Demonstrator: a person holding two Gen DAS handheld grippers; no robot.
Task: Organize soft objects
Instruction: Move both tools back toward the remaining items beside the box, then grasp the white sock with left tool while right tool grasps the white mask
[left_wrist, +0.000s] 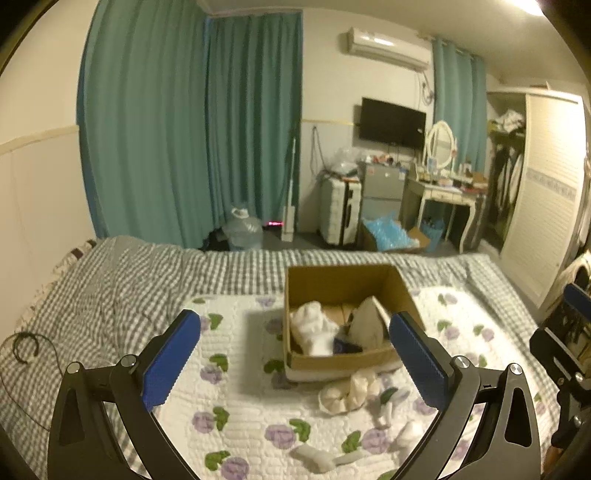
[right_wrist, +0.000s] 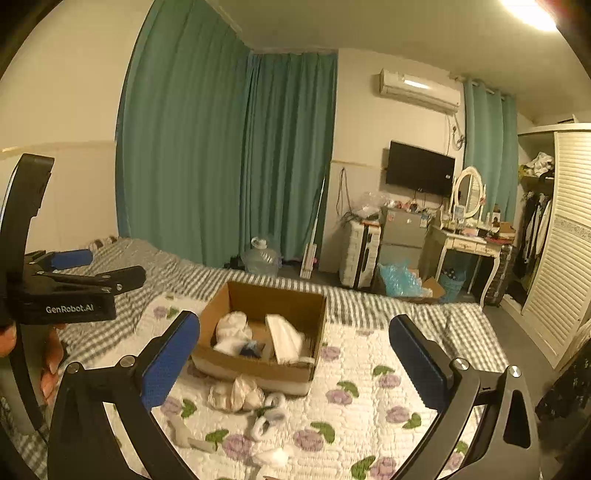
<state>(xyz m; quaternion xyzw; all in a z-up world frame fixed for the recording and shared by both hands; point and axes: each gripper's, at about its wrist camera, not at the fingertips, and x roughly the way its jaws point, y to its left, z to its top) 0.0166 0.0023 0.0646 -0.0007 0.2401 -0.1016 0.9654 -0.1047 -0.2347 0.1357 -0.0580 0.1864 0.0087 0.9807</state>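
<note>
An open cardboard box (left_wrist: 345, 282) (right_wrist: 258, 301) stands on a floral quilt (left_wrist: 240, 406) (right_wrist: 369, 406) on the bed. Inside lie a white plush item (left_wrist: 314, 326) (right_wrist: 231, 330), a cream item (left_wrist: 369, 323) (right_wrist: 284, 338) and something dark blue (left_wrist: 345, 345). Loose soft pieces lie in front of the box: a beige bundle (left_wrist: 349, 391) (right_wrist: 236, 395), white socks (left_wrist: 316, 458) (right_wrist: 271, 415). My left gripper (left_wrist: 295, 363) is open and empty, above the quilt before the box. My right gripper (right_wrist: 295, 363) is open and empty too. The left gripper also shows in the right wrist view (right_wrist: 88, 271).
A grey checked blanket (left_wrist: 110, 295) covers the bed around the quilt. A black cable (left_wrist: 26, 347) lies at the left. Beyond the bed: teal curtains (left_wrist: 192, 129), a water jug (left_wrist: 243, 229), a suitcase (left_wrist: 340, 210), a dressing table (left_wrist: 443, 192), a wardrobe (left_wrist: 543, 192).
</note>
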